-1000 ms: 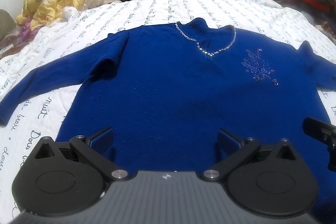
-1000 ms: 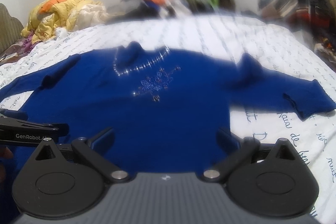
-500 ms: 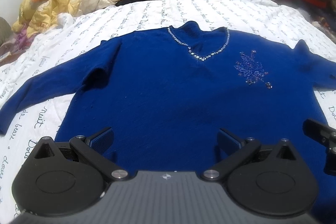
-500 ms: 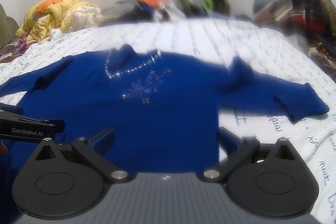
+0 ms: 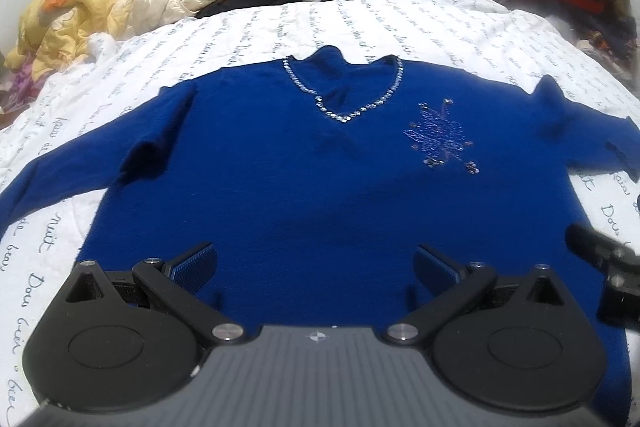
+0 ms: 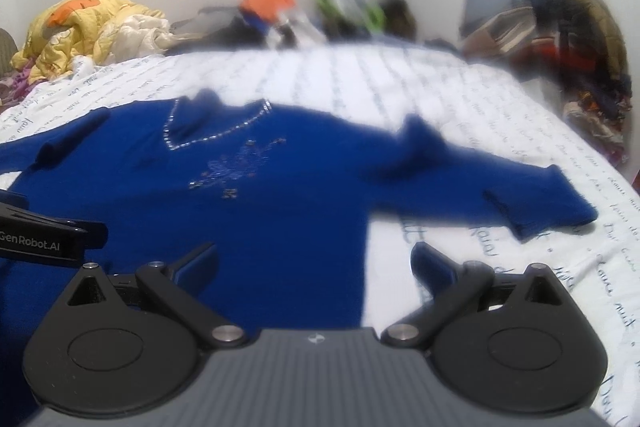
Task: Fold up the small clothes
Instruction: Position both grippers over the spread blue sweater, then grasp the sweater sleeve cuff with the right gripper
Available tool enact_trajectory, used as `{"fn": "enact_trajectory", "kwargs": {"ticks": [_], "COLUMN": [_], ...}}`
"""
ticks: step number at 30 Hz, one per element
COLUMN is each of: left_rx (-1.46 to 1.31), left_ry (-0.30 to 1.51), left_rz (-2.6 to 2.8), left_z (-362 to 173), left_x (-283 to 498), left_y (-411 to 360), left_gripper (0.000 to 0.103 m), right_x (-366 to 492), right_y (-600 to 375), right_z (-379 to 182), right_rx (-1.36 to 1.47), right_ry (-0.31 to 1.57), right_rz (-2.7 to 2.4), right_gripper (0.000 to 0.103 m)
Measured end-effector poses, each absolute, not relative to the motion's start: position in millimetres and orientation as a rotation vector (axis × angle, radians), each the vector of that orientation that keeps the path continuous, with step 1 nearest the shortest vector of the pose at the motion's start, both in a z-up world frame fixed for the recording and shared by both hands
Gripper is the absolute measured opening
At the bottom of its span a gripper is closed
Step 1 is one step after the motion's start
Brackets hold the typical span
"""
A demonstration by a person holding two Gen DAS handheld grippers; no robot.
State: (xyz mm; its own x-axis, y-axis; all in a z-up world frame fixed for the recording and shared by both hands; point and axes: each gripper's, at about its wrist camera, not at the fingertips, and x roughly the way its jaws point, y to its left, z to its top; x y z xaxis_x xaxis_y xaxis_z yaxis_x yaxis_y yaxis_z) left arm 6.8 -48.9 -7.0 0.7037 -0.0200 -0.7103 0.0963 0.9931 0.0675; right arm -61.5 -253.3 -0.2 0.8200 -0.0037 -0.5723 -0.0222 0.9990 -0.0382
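Left wrist view: blue sweater point(image 5: 304, 195) spread flat, front up, on the white script-print bedspread point(image 5: 400, 23), neckline away from the camera, hem nearest. Sleeves run out sideways, so long axis goes left-right across the bed. Left gripper point(image 5: 314, 263) wide open, nothing between the blue pads, parked over the lower body of the sweater close to the hem, roughly centered on it. Left sleeve point(image 5: 72, 171) trails off well to the left of the claw. Bit of the right gripper's black body peeking in at the right edge.

Right wrist view: kinda blurry. Right gripper point(image 6: 314, 261) also released and empty, straddling the sweater's right side edge, left finger over blue knit, right finger over bare sheet. Right sleeve point(image 6: 500, 191) stretches out to the right and ahead, cuff lying flat on the bedspread, near but not touching the claw.

Probably nothing folded yet. Looks like each claw is closest to its own side, so right for the right sleeve, left for the left. Can't tell if either one actually touches the fabric.
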Motion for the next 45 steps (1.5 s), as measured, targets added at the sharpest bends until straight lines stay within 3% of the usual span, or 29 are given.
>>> {"fn": "enact_trajectory", "kwargs": {"ticks": [14,20,24,27,36,45], "left_rx": [0.131,0.135,0.118,0.108,0.126,0.106], "left_ry": [0.802,0.809,0.816,0.820,0.824,0.824], "left_rz": [-0.087,-0.078,-0.068,-0.068,-0.077,-0.058], "left_z": [-10,-11,-11,-11,-10,-7], "left_x": [7,6,8,7,2,3], "left_y": [-53,-49,-44,-43,-42,-34], "left_gripper": [0.103,0.103,0.103,0.103,0.103,0.103], "right_x": [22,41,39,34,16,-21], "right_y": [-385,-404,-423,-447,-529,-589], "right_z": [-21,-32,-25,-18,-2,27], "right_rx": [-0.052,-0.015,0.088,0.228,0.525,0.683], "right_ry": [0.637,0.678,0.669,0.659,0.552,0.410], "right_rz": [-0.310,-0.304,-0.298,-0.262,-0.320,-0.379], "right_gripper": [0.102,0.073,0.030,0.017,0.007,0.005]}}
